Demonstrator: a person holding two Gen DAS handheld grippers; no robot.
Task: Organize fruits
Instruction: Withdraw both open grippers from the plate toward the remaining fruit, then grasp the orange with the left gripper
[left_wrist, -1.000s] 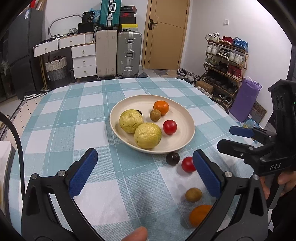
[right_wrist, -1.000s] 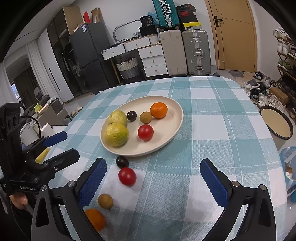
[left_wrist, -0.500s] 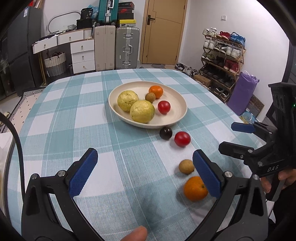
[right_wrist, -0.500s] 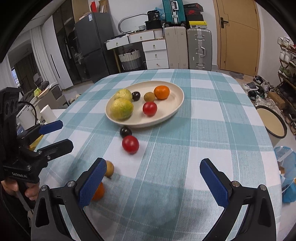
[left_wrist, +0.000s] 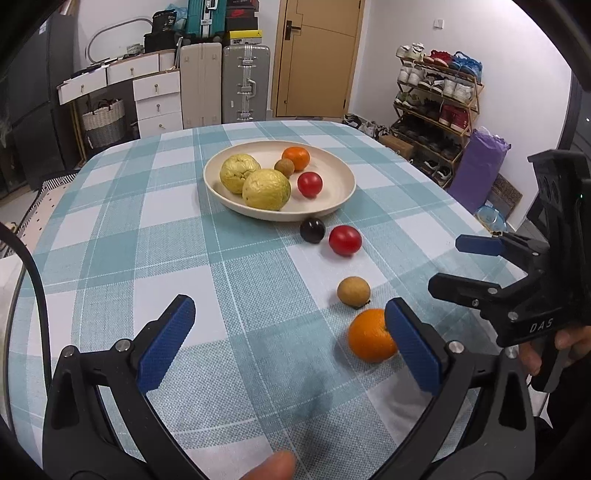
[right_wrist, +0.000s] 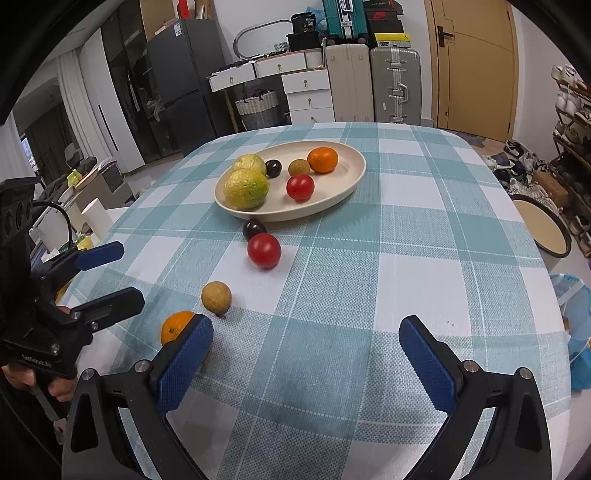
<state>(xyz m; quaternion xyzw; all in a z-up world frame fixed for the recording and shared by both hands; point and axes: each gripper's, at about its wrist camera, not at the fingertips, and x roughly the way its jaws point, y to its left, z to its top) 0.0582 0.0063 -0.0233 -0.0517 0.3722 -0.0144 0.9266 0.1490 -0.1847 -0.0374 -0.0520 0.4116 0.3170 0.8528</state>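
Both tools are spread wide and hold nothing: the left tool (left_wrist: 288, 343) and right tool (right_wrist: 306, 354) hover over the near desk (right_wrist: 424, 229). Four loose fruits trail from the plate (left_wrist: 343, 177) toward the near side, the orange (left_wrist: 369, 341) nearest.

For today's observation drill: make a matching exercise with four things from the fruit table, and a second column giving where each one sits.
Things:
1. dark plum
2. loose orange
3. two guavas
4. right tool

Places:
A. inside the plate
B. beside the left tool's right finger
C. on the cloth just outside the plate rim
D. open above bare cloth

Pairs: 1-C, 2-B, 3-A, 4-D
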